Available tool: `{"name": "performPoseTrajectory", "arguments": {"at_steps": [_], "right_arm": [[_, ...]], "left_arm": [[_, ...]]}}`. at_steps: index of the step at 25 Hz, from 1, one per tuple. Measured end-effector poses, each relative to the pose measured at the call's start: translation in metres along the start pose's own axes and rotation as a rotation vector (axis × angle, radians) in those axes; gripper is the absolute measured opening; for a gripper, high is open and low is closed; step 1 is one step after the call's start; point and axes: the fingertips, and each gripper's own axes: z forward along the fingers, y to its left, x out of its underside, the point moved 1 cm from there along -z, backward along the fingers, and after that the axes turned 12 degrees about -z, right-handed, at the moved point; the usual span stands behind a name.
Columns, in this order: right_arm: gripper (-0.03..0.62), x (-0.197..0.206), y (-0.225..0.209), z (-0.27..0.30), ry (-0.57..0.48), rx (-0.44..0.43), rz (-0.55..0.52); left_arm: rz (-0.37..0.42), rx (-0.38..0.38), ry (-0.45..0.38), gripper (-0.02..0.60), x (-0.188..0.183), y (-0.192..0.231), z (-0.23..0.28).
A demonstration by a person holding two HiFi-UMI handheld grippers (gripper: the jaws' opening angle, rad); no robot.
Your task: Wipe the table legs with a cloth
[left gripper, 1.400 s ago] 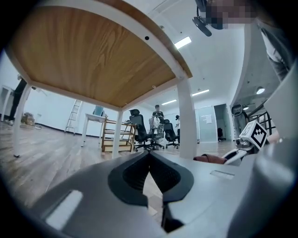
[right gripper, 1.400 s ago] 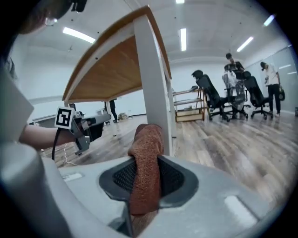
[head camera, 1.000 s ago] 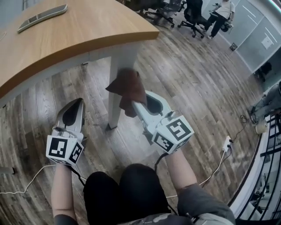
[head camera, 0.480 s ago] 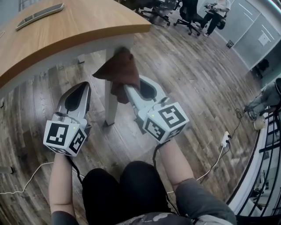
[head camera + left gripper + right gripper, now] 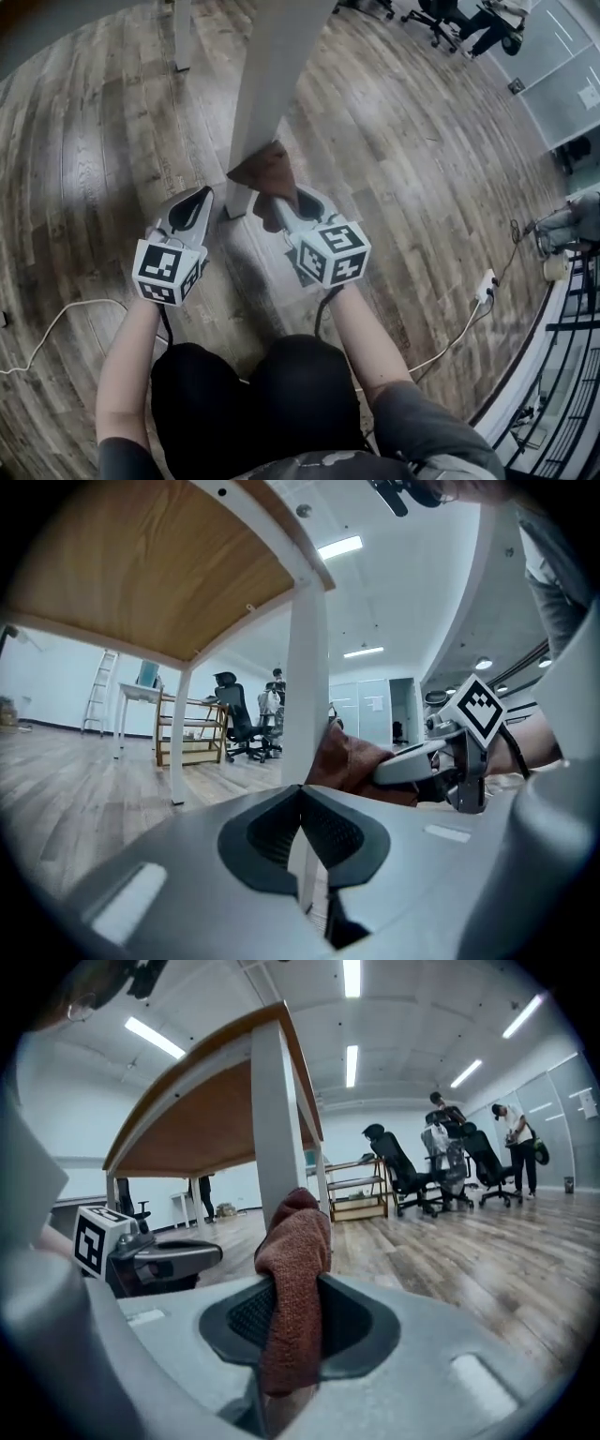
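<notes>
Head view: the right gripper (image 5: 278, 201) is clamped on a brown cloth (image 5: 267, 169), which lies against the white table leg (image 5: 273, 66) low down, near its foot. The left gripper (image 5: 200, 195) sits just beside the leg on the other side, carrying nothing. The tabletop is cut off at the frame edge, and the cloth and right gripper hide the leg's foot. A white cable (image 5: 37, 339) trails on the wooden floor (image 5: 394, 159) close to the person's knees. Left gripper view: its jaws are together with nothing between them, and the leg rises just beyond them. Right gripper view: the jaws pinch only a narrow fold of the cloth, and the loose upper end stands in front of the leg; whether it presses firmly cannot be confirmed. Risks, as judged: friction on the leg could drag the fold out of the jaws; the bunched cloth may wipe only one face; the floor cable could snag a knee or arm.
</notes>
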Motion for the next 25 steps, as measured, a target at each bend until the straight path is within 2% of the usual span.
{"name": "performPoseTrajectory", "arguments": {"at_steps": [3, 5, 8, 13, 17, 19, 21, 23, 25], "right_arm": [[0.092, 0.056, 0.007, 0.018, 0.097, -0.011, 0.02], [0.092, 0.086, 0.011, 0.025, 0.139, -0.017, 0.076], [0.091, 0.12, 0.017, 0.035, 0.193, -0.039, 0.147], [0.091, 0.167, 0.025, 0.05, 0.329, -0.061, 0.129], [0.091, 0.202, 0.035, 0.061, 0.437, -0.073, 0.12], [0.091, 0.212, 0.037, 0.063, 0.464, -0.062, 0.123], [0.091, 0.21, 0.031, 0.059, 0.449, -0.015, 0.118], [0.092, 0.194, 0.016, 0.052, 0.4, 0.046, 0.095], [0.091, 0.168, -0.005, 0.044, 0.342, 0.098, 0.027]], "left_arm": [[-0.033, -0.007, 0.012, 0.019, 0.033, 0.006, 0.006], [-0.046, -0.013, 0.028, 0.019, 0.052, 0.009, 0.008], [-0.006, -0.01, 0.069, 0.019, 0.074, 0.01, 0.009], [-0.02, -0.014, 0.143, 0.018, 0.103, 0.013, 0.003], [-0.047, -0.033, 0.16, 0.02, 0.112, 0.021, -0.003], [-0.057, -0.047, 0.157, 0.02, 0.112, 0.027, -0.004], [-0.057, -0.057, 0.143, 0.02, 0.108, 0.032, -0.005], [-0.051, -0.068, 0.117, 0.02, 0.097, 0.038, -0.006], [-0.039, -0.083, 0.09, 0.02, 0.082, 0.047, -0.006]]}}
